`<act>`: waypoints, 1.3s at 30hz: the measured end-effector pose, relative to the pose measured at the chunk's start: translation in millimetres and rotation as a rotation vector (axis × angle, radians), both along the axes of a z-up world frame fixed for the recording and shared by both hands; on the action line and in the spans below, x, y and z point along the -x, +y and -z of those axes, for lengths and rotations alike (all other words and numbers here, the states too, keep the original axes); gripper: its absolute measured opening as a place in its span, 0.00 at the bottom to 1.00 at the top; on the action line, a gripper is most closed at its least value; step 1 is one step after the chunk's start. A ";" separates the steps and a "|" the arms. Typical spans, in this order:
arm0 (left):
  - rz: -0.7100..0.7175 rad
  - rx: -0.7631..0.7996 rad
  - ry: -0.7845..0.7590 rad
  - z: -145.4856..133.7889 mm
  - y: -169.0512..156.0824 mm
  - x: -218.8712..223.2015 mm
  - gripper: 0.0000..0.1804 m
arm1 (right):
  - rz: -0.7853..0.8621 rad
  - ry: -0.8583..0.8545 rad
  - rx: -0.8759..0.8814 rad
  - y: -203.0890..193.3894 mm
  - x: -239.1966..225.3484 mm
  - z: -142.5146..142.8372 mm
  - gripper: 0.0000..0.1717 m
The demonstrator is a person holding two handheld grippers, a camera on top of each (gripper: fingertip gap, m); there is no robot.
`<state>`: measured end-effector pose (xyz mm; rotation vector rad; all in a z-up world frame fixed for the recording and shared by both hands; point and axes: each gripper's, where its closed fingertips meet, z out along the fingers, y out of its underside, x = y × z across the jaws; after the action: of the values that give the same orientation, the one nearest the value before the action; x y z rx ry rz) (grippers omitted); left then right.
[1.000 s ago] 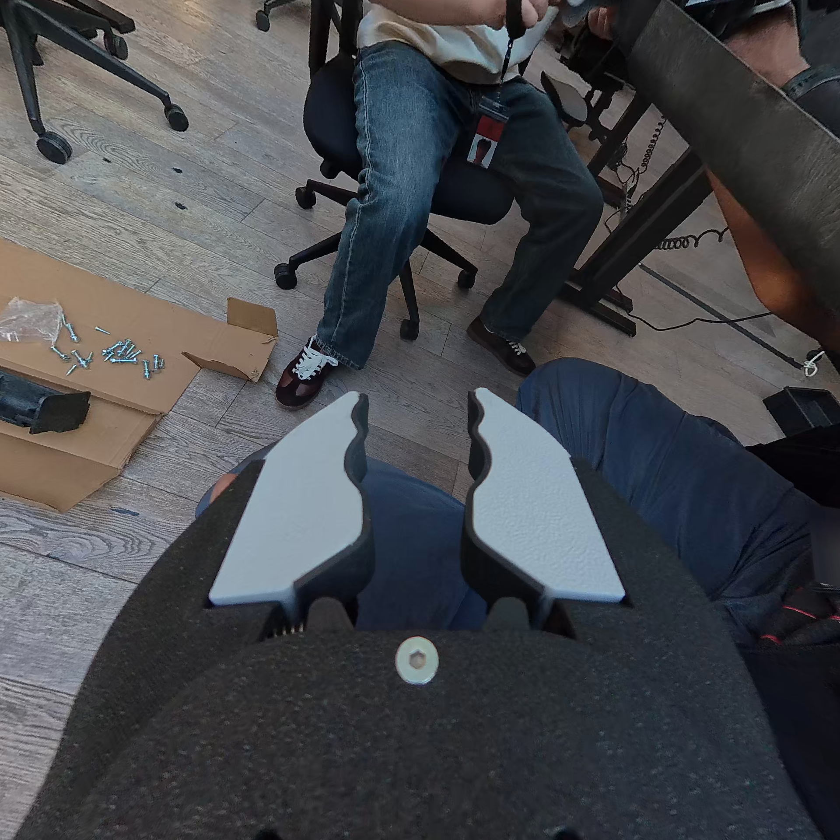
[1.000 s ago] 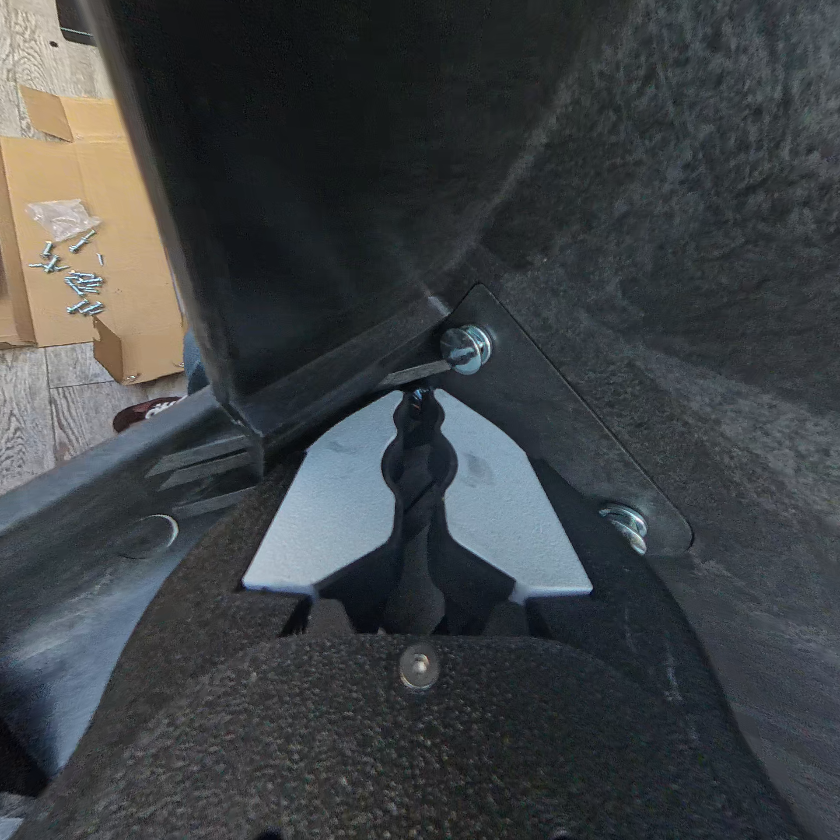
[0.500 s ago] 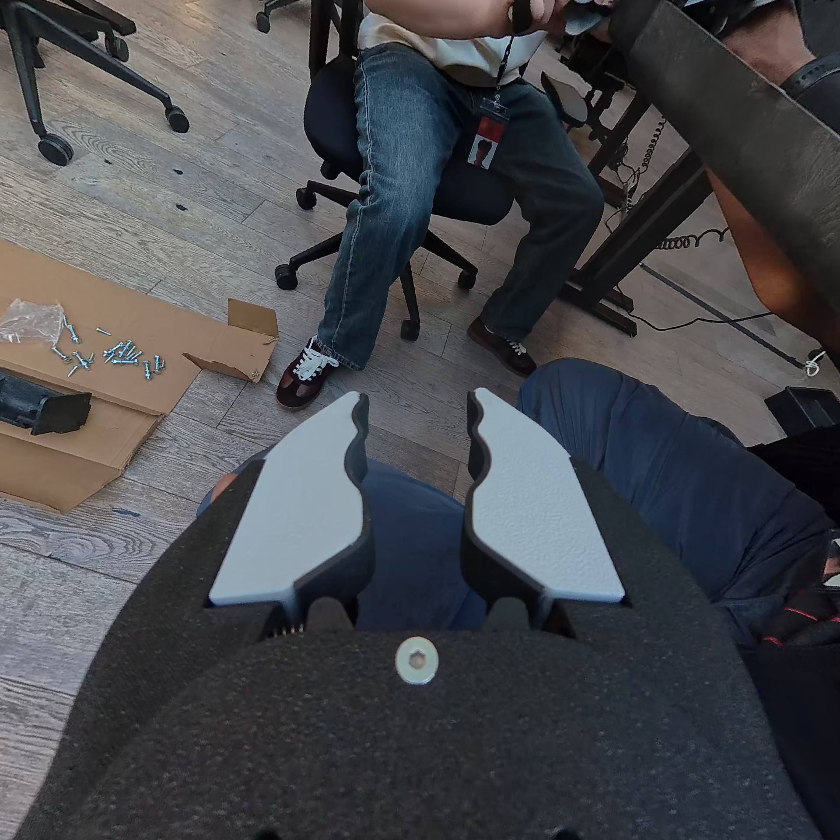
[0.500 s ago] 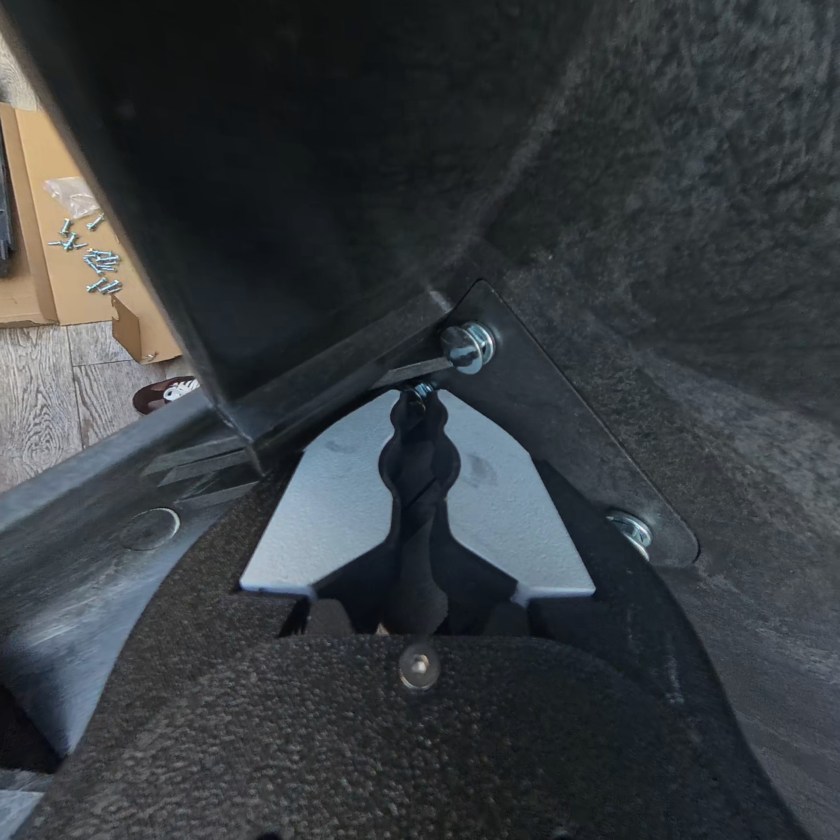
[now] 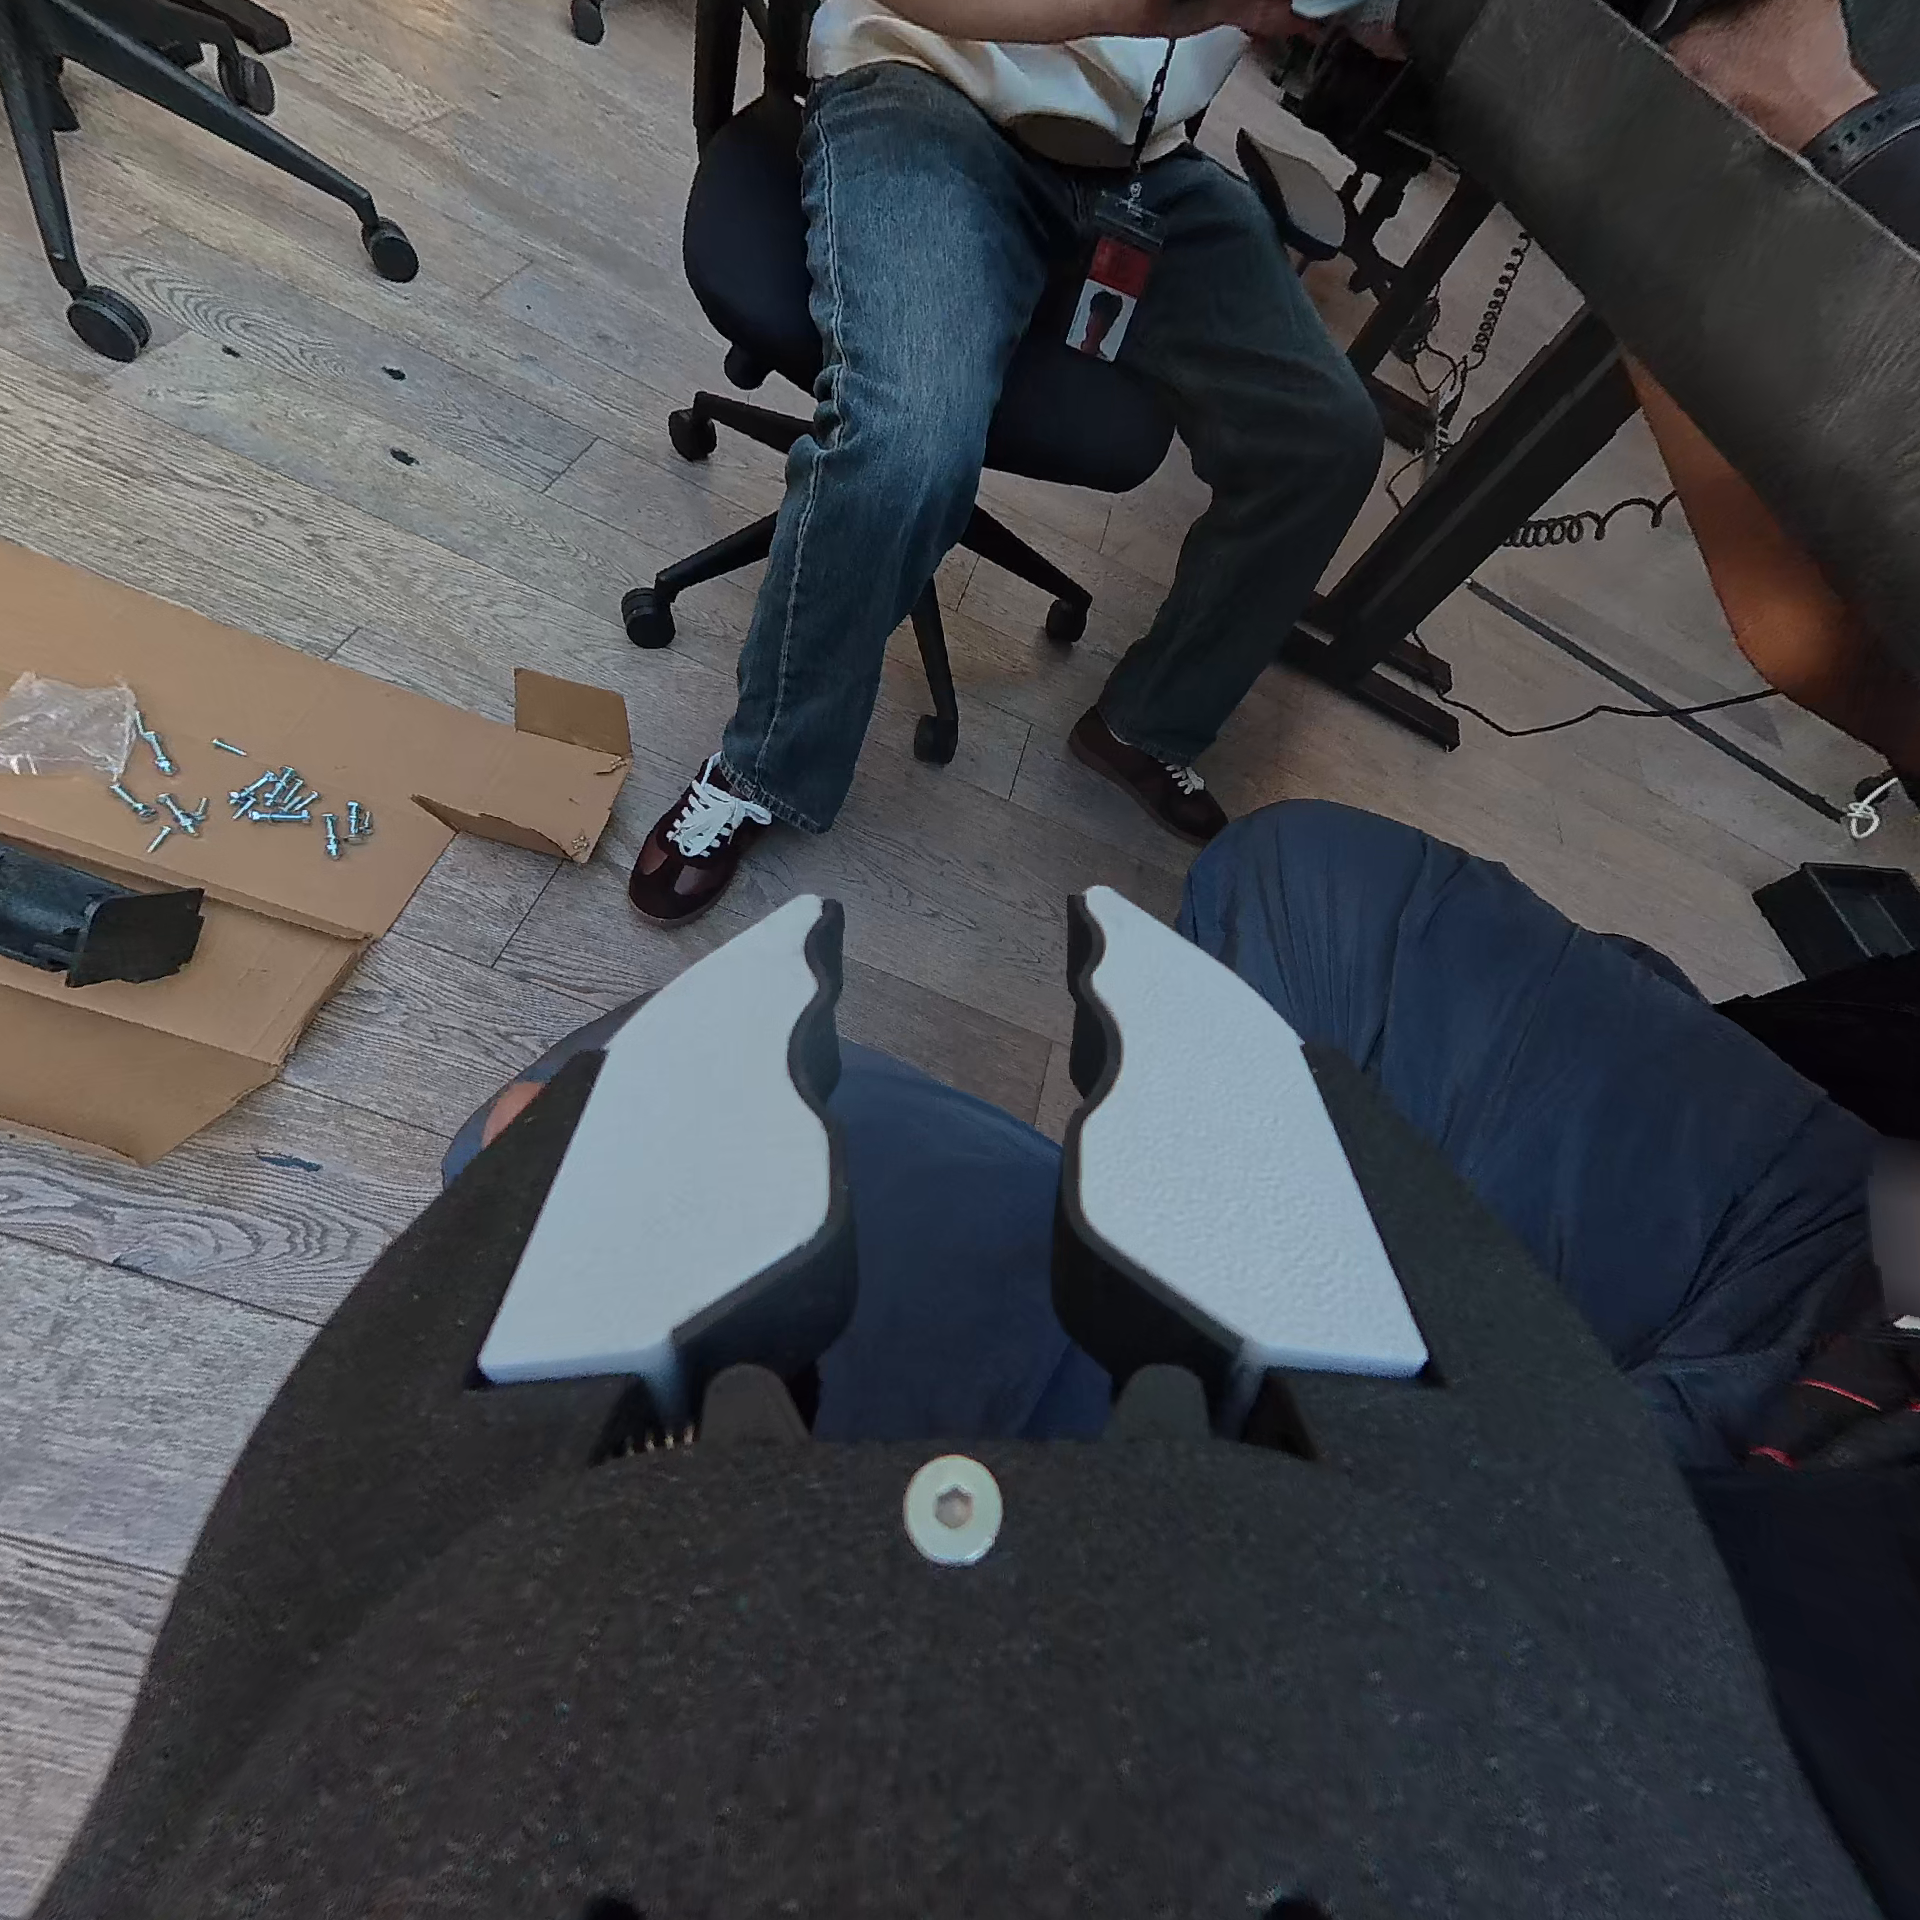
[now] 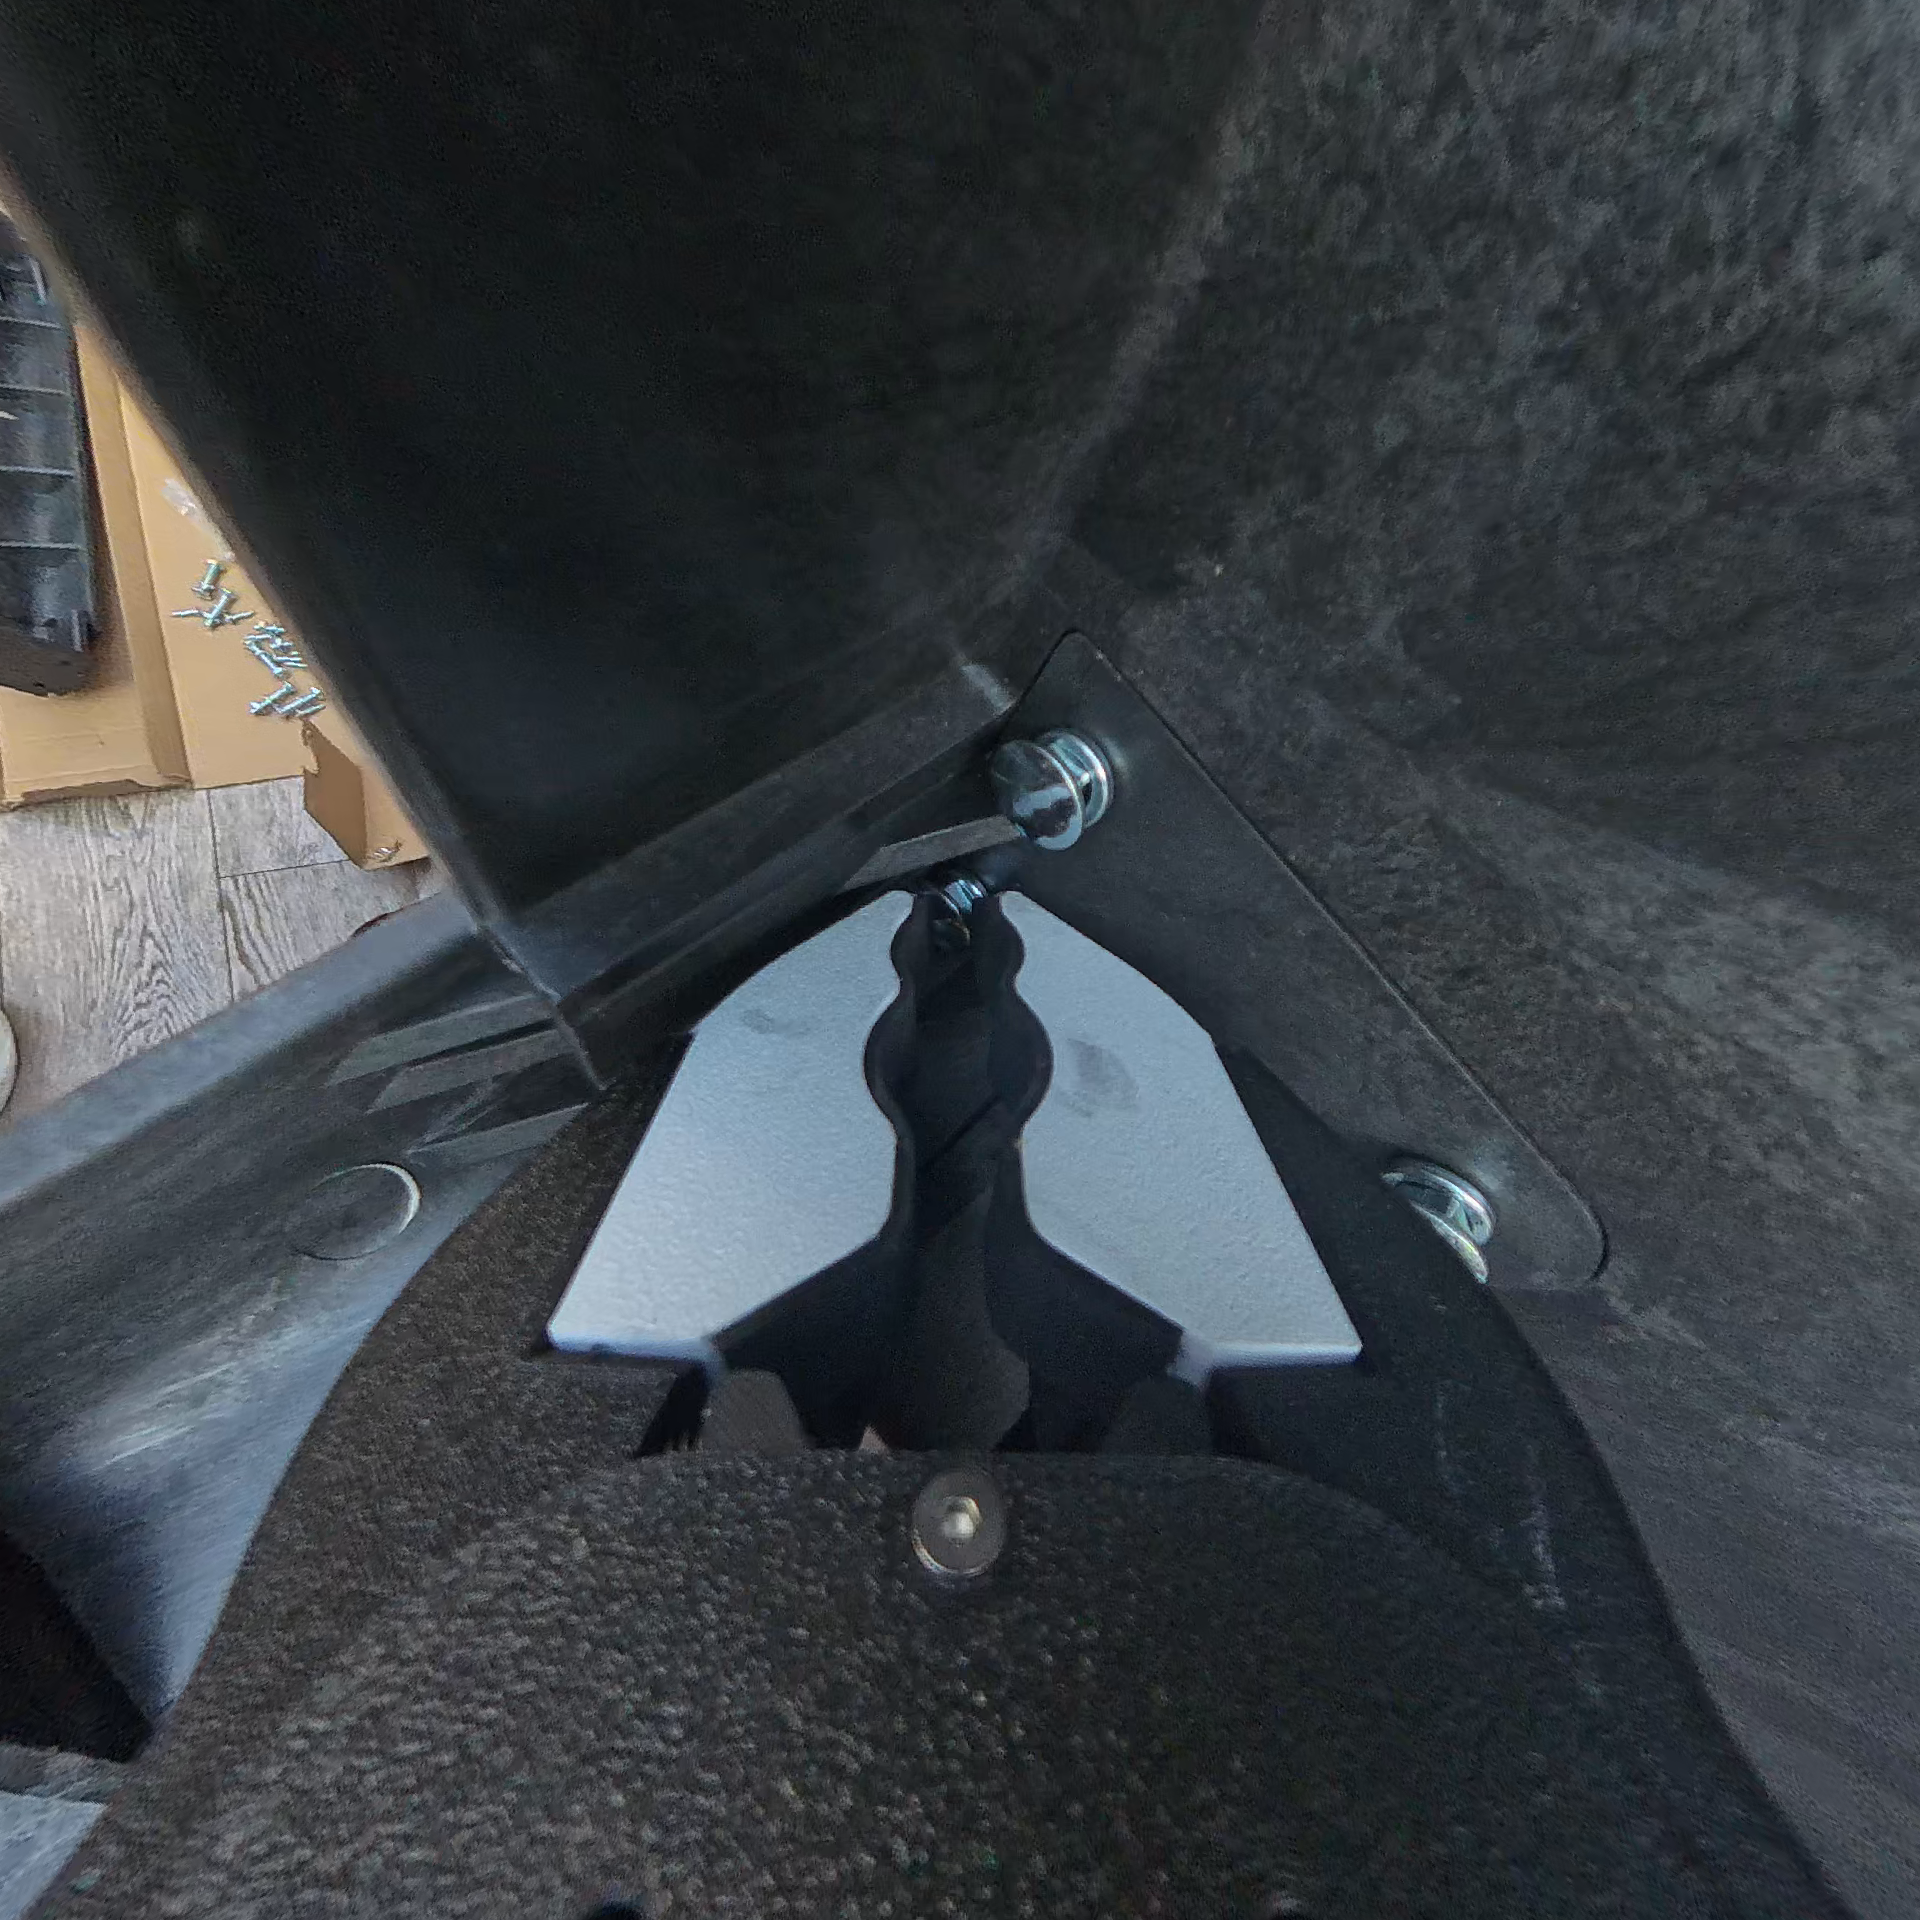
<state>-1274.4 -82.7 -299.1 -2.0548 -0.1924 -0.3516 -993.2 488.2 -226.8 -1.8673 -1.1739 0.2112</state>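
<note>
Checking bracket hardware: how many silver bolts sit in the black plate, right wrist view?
2 bolts: one at the plate's upper corner, one at its lower right end. The claw may hide others.

Bare floor [image 5: 966,727] opens at twelve o'clock; a knee [image 5: 1403,935] crowds two o'clock, cardboard [image 5: 312,727] nine.

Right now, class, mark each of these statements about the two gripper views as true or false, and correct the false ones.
1. The left gripper is open and holds nothing. True.
2. Loose screws lie on cardboard. True.
3. The right gripper is wide open. False: its fingers are nearly together, on a small screw.
4. The seated person wears blue jeans. True.
5. The bracket has no bolts. False: two silver bolts show in it.
</note>
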 end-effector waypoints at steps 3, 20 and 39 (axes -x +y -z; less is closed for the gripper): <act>0.010 0.021 0.013 5.2 -0.2 -1.7 0.23 | -0.001 0.009 -0.005 0.2 0.2 -0.6 0.05; 0.344 -0.230 -0.531 -73.4 75.6 -189.8 0.27 | 0.001 0.057 -0.014 0.5 -0.6 -3.2 0.05; 0.485 0.051 -0.559 -89.1 120.9 -325.1 0.18 | -0.014 0.111 0.013 0.7 -0.8 -3.7 0.04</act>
<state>-949.3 38.2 -210.0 -1.9924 -0.0330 -1.2310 -992.3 488.9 -223.1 -1.8345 -1.1122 0.3272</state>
